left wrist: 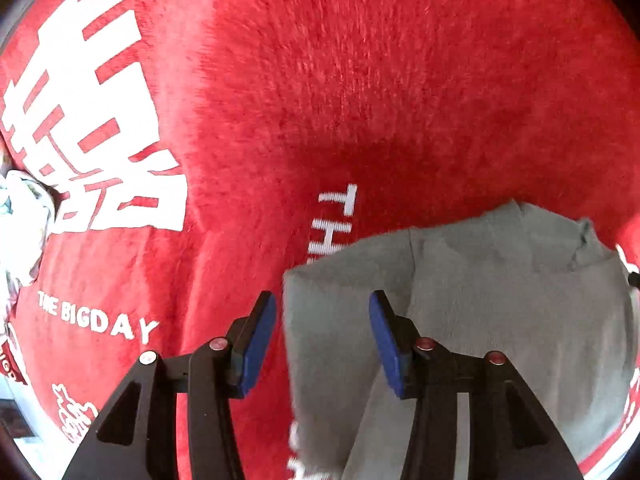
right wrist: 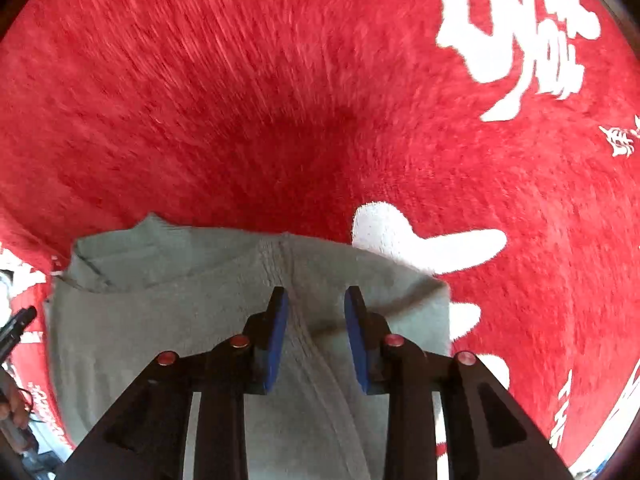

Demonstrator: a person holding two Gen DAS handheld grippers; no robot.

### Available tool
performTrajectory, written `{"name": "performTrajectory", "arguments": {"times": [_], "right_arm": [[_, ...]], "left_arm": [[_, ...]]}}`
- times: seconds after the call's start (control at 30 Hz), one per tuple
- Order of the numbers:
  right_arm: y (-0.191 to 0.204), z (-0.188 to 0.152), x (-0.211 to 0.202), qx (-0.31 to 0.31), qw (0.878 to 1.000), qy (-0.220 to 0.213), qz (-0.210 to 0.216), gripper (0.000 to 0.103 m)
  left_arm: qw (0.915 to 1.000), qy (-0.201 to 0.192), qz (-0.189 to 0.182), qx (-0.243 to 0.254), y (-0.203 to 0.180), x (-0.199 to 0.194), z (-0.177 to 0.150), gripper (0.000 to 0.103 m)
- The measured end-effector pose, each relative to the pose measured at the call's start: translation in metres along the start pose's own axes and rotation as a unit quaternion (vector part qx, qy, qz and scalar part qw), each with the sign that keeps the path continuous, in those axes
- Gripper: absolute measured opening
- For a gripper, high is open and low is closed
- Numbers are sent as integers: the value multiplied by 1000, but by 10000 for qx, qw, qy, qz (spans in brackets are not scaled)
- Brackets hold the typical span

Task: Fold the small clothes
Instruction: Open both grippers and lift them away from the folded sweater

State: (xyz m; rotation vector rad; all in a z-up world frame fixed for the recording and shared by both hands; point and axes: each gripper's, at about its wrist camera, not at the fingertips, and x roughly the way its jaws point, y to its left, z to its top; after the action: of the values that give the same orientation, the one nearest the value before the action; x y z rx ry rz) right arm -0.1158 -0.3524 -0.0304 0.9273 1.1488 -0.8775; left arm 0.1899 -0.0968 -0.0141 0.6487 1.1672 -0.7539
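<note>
Left gripper point(left wrist: 322, 306) gaping | right gripper point(right wrist: 316, 300) narrower, empty (above seam) | grey garment point(right wrist: 208, 312) may bunch on red rug point(right wrist: 280, 100)

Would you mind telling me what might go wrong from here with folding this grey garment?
1. The left gripper is open astride the grey garment at its side edge; closing there may pinch the fuzzy red blanket too.
2. The right gripper is open over a ridge of cloth; it may catch only the top layer, leaving the fold uneven.
</note>
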Motion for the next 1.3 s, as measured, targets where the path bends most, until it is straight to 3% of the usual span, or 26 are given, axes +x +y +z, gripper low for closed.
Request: {"name": "performTrajectory", "arguments": {"times": [0.17,0.3,0.4,0.47,0.67,0.83,0.87,0.9,0.93,1.0,1.13,1.3], "right_arm": [[5,-29,-33,-54,9991,-29,409,34],[14,-68,-43,-247,9971,156,699,34],[16,-100,-32,-357,9963,467,631,34],[8,-118,-11,-385,9954,799,351,31],[-15,-130,-30,78,9967,687,418,32],[-9,-132,-50,152,9970,623,424,56],[-5,-134,-52,153,9970,618,437,57],[-1,-131,-51,155,9969,621,466,57],[6,-132,-52,161,9967,629,490,60],[17,-134,-51,194,9960,655,572,67],[35,-134,-54,169,9954,626,700,79],[57,-137,-58,26,9955,549,767,84]], "left_arm": [[9992,197,-280,214,-12,-20,-40,50],[9981,450,-366,214,-30,-14,-74,50],[9965,778,-234,201,-35,5,-104,50],[9963,820,-247,120,-30,9,-116,56],[9964,804,-264,-5,-18,-8,-124,57],[9973,641,-345,-25,-18,-30,-124,57],[9973,607,-397,-71,-18,-34,-124,60],[9976,545,-410,-85,-18,-39,-124,86],[9981,474,-393,-95,-18,-44,-123,103],[9992,214,-339,-86,-17,-57,-123,103],[9989,160,-381,-227,-12,-71,-123,103],[9974,255,40,-670,7,-70,-124,103]]}}
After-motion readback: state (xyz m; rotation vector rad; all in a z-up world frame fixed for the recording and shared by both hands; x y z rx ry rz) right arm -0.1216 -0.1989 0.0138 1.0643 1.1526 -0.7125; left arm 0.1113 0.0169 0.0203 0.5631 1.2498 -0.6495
